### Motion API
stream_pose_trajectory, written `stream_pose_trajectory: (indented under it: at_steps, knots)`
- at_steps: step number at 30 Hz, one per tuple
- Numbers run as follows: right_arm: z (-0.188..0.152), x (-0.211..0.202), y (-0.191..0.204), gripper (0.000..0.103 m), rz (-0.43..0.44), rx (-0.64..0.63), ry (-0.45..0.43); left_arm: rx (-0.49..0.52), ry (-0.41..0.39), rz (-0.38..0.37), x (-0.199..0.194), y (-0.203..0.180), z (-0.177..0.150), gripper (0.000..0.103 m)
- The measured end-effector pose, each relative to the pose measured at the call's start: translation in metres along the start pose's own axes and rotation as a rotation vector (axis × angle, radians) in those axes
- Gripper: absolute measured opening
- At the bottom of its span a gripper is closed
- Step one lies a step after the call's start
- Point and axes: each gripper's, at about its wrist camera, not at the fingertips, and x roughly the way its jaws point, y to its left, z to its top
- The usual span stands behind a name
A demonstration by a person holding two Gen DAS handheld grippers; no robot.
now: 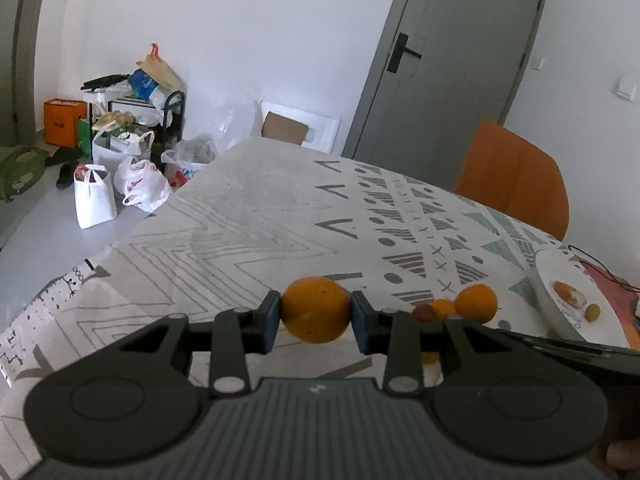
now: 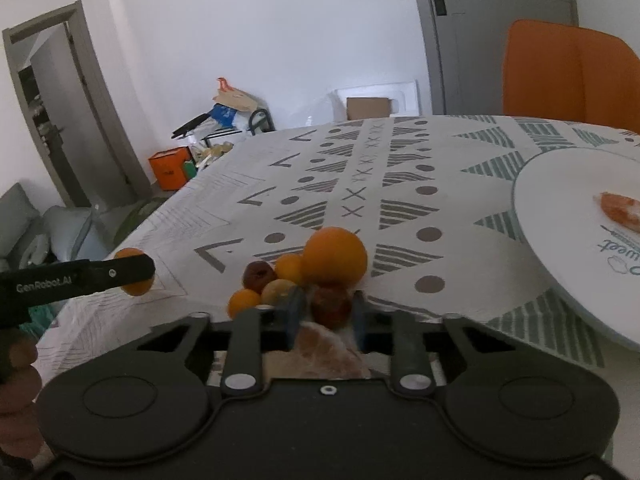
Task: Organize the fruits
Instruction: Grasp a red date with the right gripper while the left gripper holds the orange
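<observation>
Smooth round orange (image 1: 317, 309) clamped in left claw (image 1: 316, 322); right claw (image 2: 326, 314) grips wrinkled red fruit (image 2: 331, 305).

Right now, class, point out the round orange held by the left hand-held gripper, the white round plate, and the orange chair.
round orange (image 1: 316, 310), left wrist view, front skin.
white round plate (image 2: 560, 196), right wrist view, bare surface.
orange chair (image 1: 516, 176), left wrist view, backrest.

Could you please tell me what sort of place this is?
Probably a home dining area: a table under a patterned cloth, an orange chair, a grey door, and shopping bags on the floor.
</observation>
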Motion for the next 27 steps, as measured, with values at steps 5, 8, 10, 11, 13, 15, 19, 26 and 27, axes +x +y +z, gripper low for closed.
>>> stream_pose_trajectory:
  at_steps: [5, 8, 10, 11, 13, 15, 19, 26, 27]
  knots:
    - [-0.001, -0.018, -0.008, 0.0, 0.014, 0.02, -0.04, 0.034, -0.017, 0.008, -0.004, -0.01, 0.006, 0.036]
    - [-0.002, -0.026, -0.014, 0.0, 0.0, 0.027, -0.046, 0.042, -0.038, -0.009, -0.008, -0.019, 0.009, 0.036]
    - [-0.002, -0.028, -0.018, 0.0, 0.001, 0.042, -0.04, 0.048, -0.041, -0.022, -0.009, -0.024, 0.007, 0.036]
    - [-0.001, -0.029, -0.02, 0.005, 0.003, 0.059, -0.039, 0.049, -0.037, -0.026, -0.008, -0.026, 0.005, 0.036]
    - [0.0, -0.028, -0.024, 0.023, -0.002, 0.084, -0.041, 0.051, -0.027, -0.029, -0.007, -0.027, 0.003, 0.036]
    - [0.002, -0.024, -0.023, 0.032, -0.011, 0.079, -0.049, 0.049, -0.02, -0.024, -0.006, -0.023, 0.001, 0.036]
    - [0.005, -0.01, -0.018, 0.032, 0.013, 0.092, -0.023, 0.021, -0.016, 0.011, -0.003, -0.006, 0.004, 0.036]
    - [0.003, 0.019, -0.002, 0.021, 0.008, 0.05, 0.038, -0.019, -0.016, 0.06, -0.002, 0.017, 0.009, 0.036]
    - [0.004, 0.018, -0.002, 0.021, 0.012, 0.051, 0.039, -0.022, -0.015, 0.062, -0.002, 0.019, 0.009, 0.036]
